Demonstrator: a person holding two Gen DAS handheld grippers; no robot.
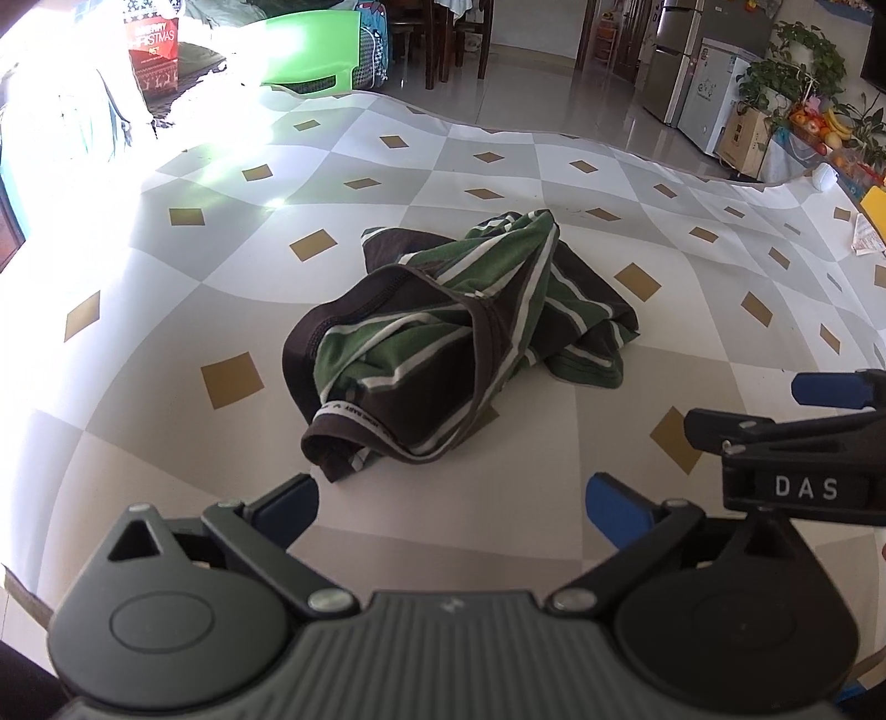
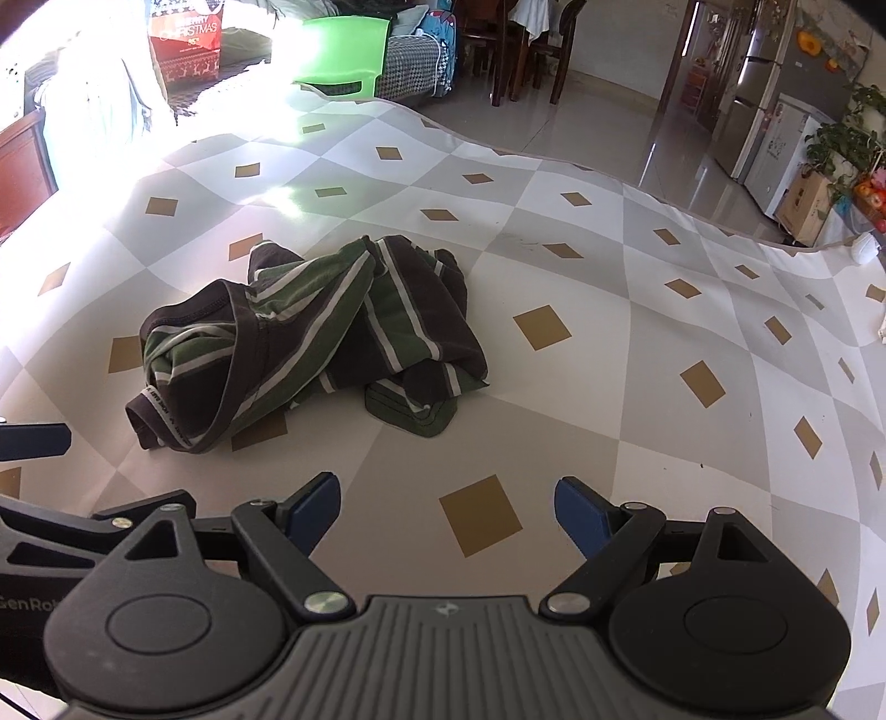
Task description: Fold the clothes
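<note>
garment: crumpled underwear (image 1: 454, 338), soft knit, brown with green and white stripes, lumpy heap, unfolded
waistband: brown elastic band (image 1: 354, 421) with small white lettering, curled at the near end of the heap
hem: green stitched edge (image 2: 412, 415) lying flat on the near right side
location: middle of the patterned mat (image 1: 498, 160), ahead of both tools, nothing touching it
left gripper: (image 1: 451, 501) jaws spread wide, nothing between them, blue pads, black linkage arms; left fingertip (image 1: 293, 495) just short of the waistband end, not on it
right gripper: (image 2: 448, 507) jaws apart, empty, over bare mat, garment ahead to its left
mat: smooth glossy sheet, grey and white diamonds with small tan squares, wavy far edge, strong glare top left
beyond: shiny tile floor (image 2: 598, 122), green plastic bin (image 1: 315, 50), red Christmas bag (image 1: 152, 50), fridge (image 1: 681, 61)
</note>
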